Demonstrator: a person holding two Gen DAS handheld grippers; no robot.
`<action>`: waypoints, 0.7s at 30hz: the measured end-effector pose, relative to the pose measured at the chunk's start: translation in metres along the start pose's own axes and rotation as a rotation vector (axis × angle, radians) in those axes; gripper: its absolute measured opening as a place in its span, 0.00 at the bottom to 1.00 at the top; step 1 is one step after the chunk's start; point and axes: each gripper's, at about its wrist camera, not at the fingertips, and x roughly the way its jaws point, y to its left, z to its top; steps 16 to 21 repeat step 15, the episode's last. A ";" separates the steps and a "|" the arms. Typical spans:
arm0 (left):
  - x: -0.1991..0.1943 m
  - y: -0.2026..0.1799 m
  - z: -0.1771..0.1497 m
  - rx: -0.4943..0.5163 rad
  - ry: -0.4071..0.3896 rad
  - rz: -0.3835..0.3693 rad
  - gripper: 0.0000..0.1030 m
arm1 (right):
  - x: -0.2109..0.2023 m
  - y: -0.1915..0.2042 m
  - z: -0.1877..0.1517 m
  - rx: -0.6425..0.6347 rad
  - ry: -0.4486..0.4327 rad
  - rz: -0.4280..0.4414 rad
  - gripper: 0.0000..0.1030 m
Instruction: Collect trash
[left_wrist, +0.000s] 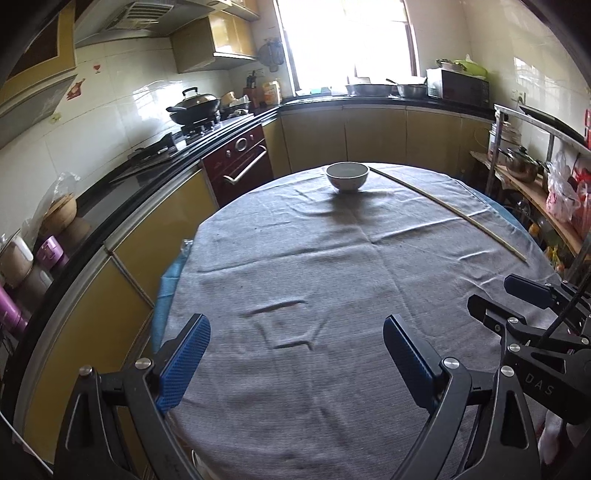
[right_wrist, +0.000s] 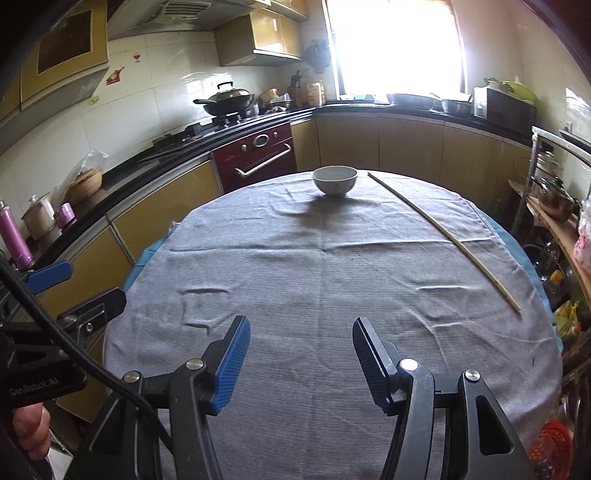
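Note:
A white bowl (left_wrist: 347, 176) stands at the far end of the table, which is covered by a grey cloth (left_wrist: 314, 277). The bowl also shows in the right wrist view (right_wrist: 335, 180). A long thin wooden stick (left_wrist: 448, 211) lies along the cloth's right side, also in the right wrist view (right_wrist: 448, 236). My left gripper (left_wrist: 297, 341) is open and empty over the near end of the cloth. My right gripper (right_wrist: 301, 341) is open and empty over the near end, to the right of the left one. No other loose item shows on the cloth.
A kitchen counter with a wok (left_wrist: 194, 107) and a dark red oven (left_wrist: 240, 162) runs along the left. A shelf rack with pots and bags (left_wrist: 535, 173) stands close to the table's right edge. A microwave (left_wrist: 460, 88) sits on the back counter.

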 end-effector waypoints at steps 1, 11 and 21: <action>0.001 -0.004 0.001 0.005 0.002 -0.007 0.92 | -0.001 -0.005 -0.001 0.005 -0.002 -0.006 0.60; 0.047 -0.030 -0.003 0.017 0.067 -0.074 0.92 | 0.009 -0.047 -0.015 0.061 0.027 -0.069 0.62; 0.087 -0.030 -0.017 0.009 0.128 -0.073 0.92 | 0.031 -0.066 -0.030 0.091 0.068 -0.114 0.62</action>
